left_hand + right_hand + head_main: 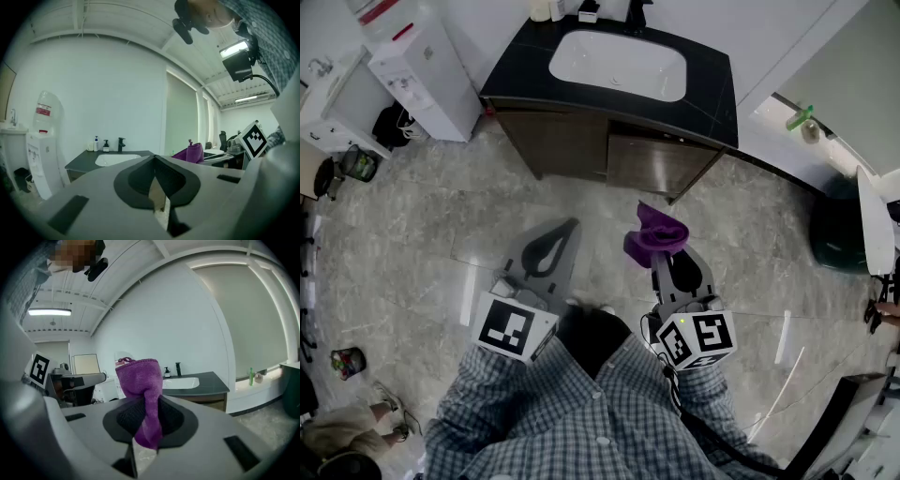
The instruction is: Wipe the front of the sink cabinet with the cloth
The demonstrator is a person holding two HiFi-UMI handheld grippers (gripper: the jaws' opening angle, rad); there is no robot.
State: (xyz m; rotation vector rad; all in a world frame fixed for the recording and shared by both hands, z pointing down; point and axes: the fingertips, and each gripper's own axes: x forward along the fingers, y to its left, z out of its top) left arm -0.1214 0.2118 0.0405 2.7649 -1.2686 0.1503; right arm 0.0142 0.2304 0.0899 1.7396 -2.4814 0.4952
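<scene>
Two grippers reach out ahead of me over the pale marble-patterned floor [412, 244], each with its black-and-white marker cube close to my checked shirt. My right gripper [667, 255] is clamped on the purple terry cloth [654, 234]. In the right gripper view the dark pads [173, 420] squeeze the middle of the cloth [140, 380], so a bunched fold stands up above the right gripper [150, 401] and a short tail hangs below it.

My left gripper [561, 236] is just beside it, to the left, and carries nothing. In the left gripper view its tips meet at a point [154, 158], with only a thin sliver of floor showing lower down between the pads.

Straight in front of me stands the brown wooden sink cabinet [619, 155] with its dark stone counter [712, 84] and white oval basin [619, 66]. The cloth hangs in the air, well apart from the cabinet front and touching none of it. A black tap [178, 368] and small soap bottles [96, 143] stand at the back of the counter.

Left of the cabinet is a white water dispenser [422, 66] with a clear bottle on top [44, 110]. A small green bottle [800, 119] lies or stands on the ledge to the right; I cannot tell which.
</scene>
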